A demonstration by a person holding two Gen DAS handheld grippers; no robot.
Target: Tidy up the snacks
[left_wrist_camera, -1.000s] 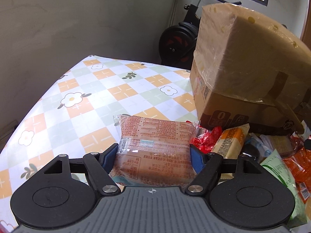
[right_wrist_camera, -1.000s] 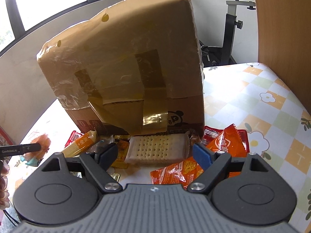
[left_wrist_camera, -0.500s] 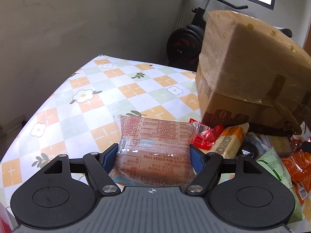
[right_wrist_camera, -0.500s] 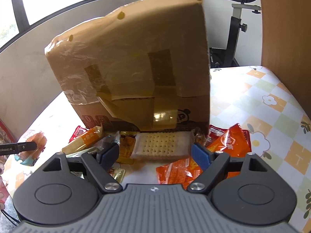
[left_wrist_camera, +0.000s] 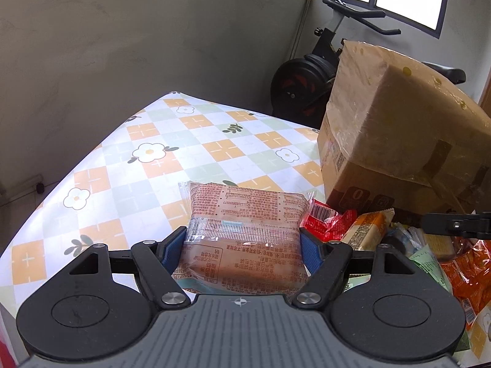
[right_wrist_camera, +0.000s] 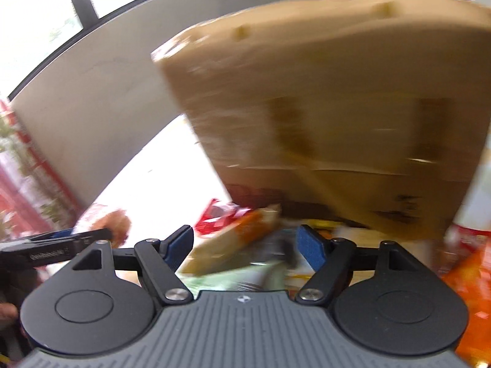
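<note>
A checked, flower-printed tablecloth [left_wrist_camera: 147,165] covers the table. Above it, a pinkish-brown plastic-wrapped snack pack [left_wrist_camera: 245,233] is pinched between the blue pads of the left gripper [left_wrist_camera: 242,245]. To its right a heap of mixed snack packets [left_wrist_camera: 368,230] lies before a taped brown cardboard box [left_wrist_camera: 399,141]. The right gripper [right_wrist_camera: 244,245] is spread, empty, above that heap in a blurred view. A carrying step is judged in hand; next, a clear setting-down spot is called for.

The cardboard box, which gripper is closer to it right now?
Right. The right gripper sits open over the snack pile just in front of the cardboard box. The left gripper, shut on a brown snack pack, is off to the box's left, farther back.
</note>
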